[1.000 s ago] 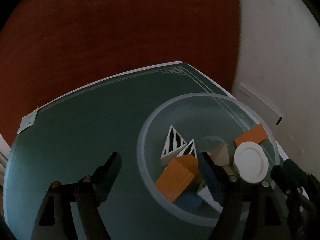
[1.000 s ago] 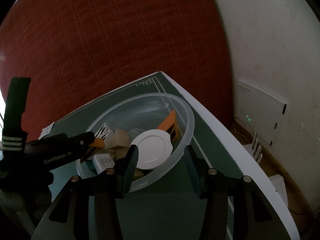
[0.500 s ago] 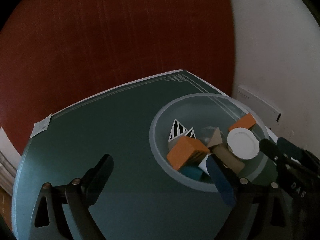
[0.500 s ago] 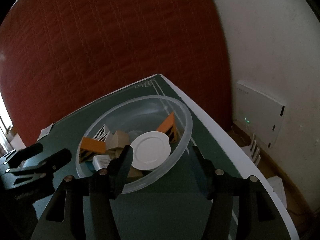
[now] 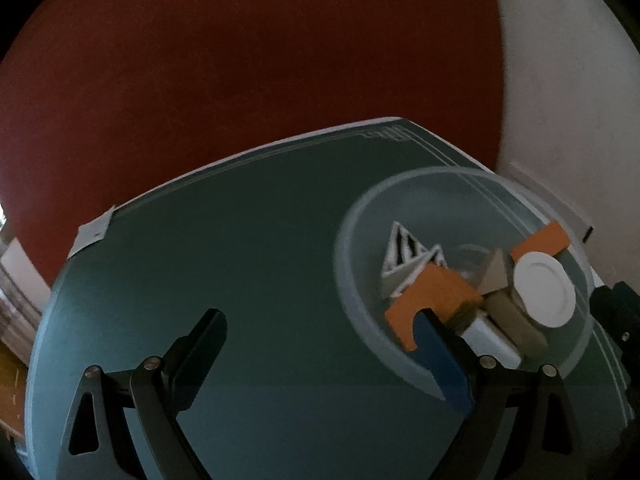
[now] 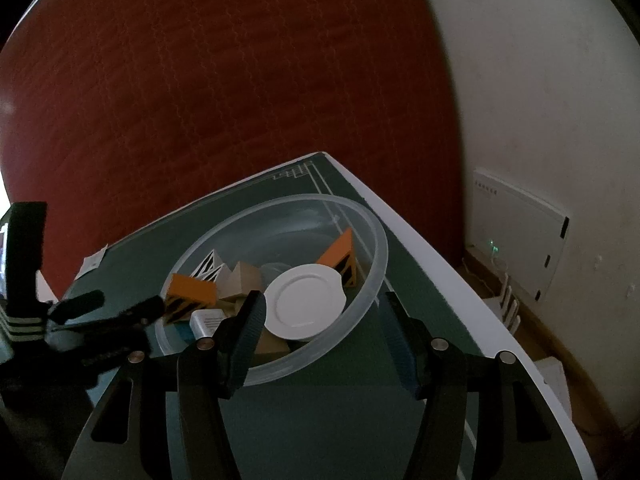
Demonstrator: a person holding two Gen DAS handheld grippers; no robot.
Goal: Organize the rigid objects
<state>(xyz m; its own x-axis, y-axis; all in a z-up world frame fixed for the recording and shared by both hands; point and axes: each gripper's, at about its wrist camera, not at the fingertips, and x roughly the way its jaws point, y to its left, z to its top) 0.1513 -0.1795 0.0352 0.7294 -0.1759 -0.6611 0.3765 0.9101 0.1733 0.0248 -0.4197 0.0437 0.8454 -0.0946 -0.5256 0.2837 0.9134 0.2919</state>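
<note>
Clear bowl (image 6: 372, 296) holds white lid (image 6: 306, 302), orange blocks (image 5: 434, 304), striped triangles (image 5: 404, 254).

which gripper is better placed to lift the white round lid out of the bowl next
Right. The right gripper is open and lined up over the bowl rim, facing the white lid. The left gripper is open near the orange block.

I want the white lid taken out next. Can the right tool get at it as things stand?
Probably yes: the right tool is open at the bowl rim, and the white lid lies uncovered on top.
</note>
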